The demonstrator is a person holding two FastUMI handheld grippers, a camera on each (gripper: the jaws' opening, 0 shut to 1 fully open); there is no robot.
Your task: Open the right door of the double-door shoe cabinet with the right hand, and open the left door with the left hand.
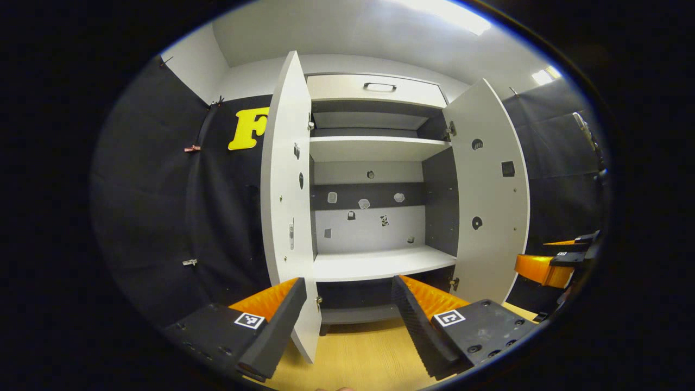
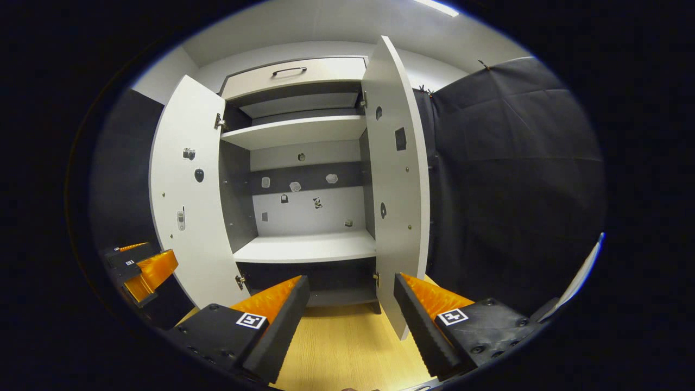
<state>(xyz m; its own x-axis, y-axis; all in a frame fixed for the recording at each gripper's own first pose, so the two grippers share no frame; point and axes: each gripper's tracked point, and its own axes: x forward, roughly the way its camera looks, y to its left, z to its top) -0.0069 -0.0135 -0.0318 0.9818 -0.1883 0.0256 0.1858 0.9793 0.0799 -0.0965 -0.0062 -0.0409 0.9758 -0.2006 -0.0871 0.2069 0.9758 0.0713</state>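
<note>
The white double-door shoe cabinet (image 1: 374, 260) stands ahead with both doors swung wide open. In the left gripper view the left door (image 1: 285, 190) is edge-on just right of my left finger, and the right door (image 1: 491, 190) hangs out to the right. My left gripper (image 1: 348, 285) is open and holds nothing. The right gripper (image 1: 551, 266) shows past the right door. In the right gripper view the cabinet (image 2: 307, 247) has its right door (image 2: 396, 179) edge-on and its left door (image 2: 187, 201) spread left. My right gripper (image 2: 352, 281) is open and empty, with the left gripper (image 2: 144, 266) at far left.
Bare white shelves (image 1: 380, 146) fill the cabinet, with a handled drawer (image 1: 379, 87) on top. Light wooden floor (image 1: 353, 353) lies in front. Black cloth walls (image 2: 516, 179) close in both sides. A pale panel edge (image 2: 583, 274) shows at right.
</note>
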